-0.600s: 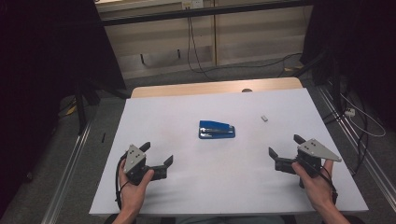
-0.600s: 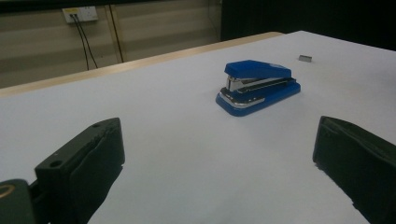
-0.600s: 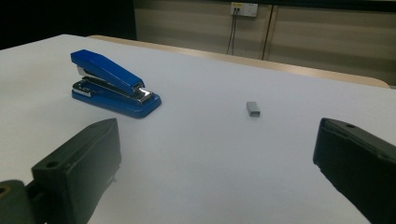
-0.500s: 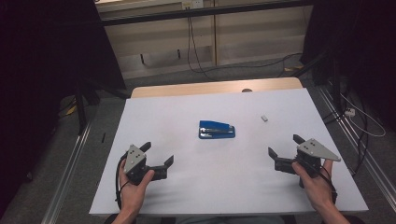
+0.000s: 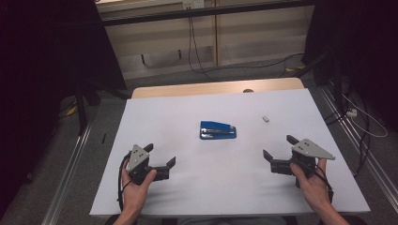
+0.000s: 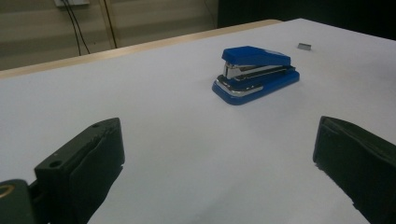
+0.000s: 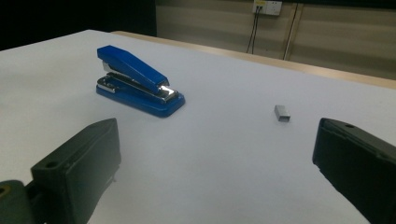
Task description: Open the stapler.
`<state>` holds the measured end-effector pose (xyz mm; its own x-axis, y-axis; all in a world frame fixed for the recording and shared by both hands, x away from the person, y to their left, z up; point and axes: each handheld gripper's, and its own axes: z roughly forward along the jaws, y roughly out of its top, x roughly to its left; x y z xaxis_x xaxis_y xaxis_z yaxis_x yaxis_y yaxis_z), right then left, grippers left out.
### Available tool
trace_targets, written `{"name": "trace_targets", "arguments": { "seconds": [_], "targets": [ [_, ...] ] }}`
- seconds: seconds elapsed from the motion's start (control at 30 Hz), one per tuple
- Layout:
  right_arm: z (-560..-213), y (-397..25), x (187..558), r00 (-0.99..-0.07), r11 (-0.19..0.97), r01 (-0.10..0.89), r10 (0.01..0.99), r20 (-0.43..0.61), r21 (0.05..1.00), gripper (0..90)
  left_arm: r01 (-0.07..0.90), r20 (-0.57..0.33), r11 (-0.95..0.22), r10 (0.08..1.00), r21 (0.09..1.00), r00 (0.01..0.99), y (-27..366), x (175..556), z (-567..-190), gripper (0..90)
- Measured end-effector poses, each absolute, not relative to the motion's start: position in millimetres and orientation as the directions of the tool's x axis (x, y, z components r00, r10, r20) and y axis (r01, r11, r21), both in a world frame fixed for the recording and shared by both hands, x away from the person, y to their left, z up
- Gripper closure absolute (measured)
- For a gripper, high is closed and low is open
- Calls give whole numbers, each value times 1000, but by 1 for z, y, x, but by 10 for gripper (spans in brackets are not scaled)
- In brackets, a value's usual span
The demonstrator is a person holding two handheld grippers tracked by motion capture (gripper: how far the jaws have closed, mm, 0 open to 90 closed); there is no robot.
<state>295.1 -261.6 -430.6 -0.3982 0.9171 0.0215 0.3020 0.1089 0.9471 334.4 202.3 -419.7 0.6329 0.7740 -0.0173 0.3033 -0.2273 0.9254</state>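
My left gripper (image 5: 162,156) and right gripper (image 5: 277,152) both hover w/ jaws spread wide and empty over the near part of the table (image 5: 225,187), one on each side, and the blue stapler (image 5: 218,130) lies shut and flat mid-table, well apart from both. I'd judge it stiff, fairly heavy for its size, w/ slick plastic on top, so the best hold is probably across its long sides near the middle, not on the sloped lid. A small block of staples (image 5: 265,119) lies to its right; the tabletop is plain white and smooth w/ a wood strip at the far edge, and the room beyond is dim, w/ cables on the floor.
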Motion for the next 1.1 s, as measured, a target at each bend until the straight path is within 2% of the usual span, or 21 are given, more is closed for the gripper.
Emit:
{"name": "trace_targets", "arguments": {
  "seconds": [0.3, 0.4, 0.57, 0.7, 0.9, 0.97, 1.1],
  "targets": [
    [-428, -257, 296, -439, 93, 324, 896, 63, 941, 4, 320, -23, -249, 756, 914, 654, 198, 337, -422, 33],
    [-427, -253, 298, -454, 107, 316, 890, 51, 943, 14, 299, 12, -274, 755, 914, 655, 195, 337, -423, 55],
    [-424, -244, 302, -473, 106, 312, 879, 57, 944, 6, 312, -9, -260, 755, 914, 656, 190, 343, -424, 58],
    [-425, -233, 312, -526, 117, 330, 847, 79, 937, 11, 318, -31, -253, 738, 914, 674, 184, 348, -425, 59],
    [-425, -220, 323, -550, 104, 337, 828, 106, 936, 17, 300, -25, -249, 731, 921, 682, 177, 354, -422, 49],
    [-424, -212, 326, -567, 122, 346, 817, 104, 930, 19, 334, -41, -252, 741, 908, 670, 172, 357, -422, 37],
    [-424, -204, 329, -563, 141, 364, 821, 97, 921, 22, 342, -39, -281, 719, 897, 694, 166, 362, -426, 41]
  ]
}}
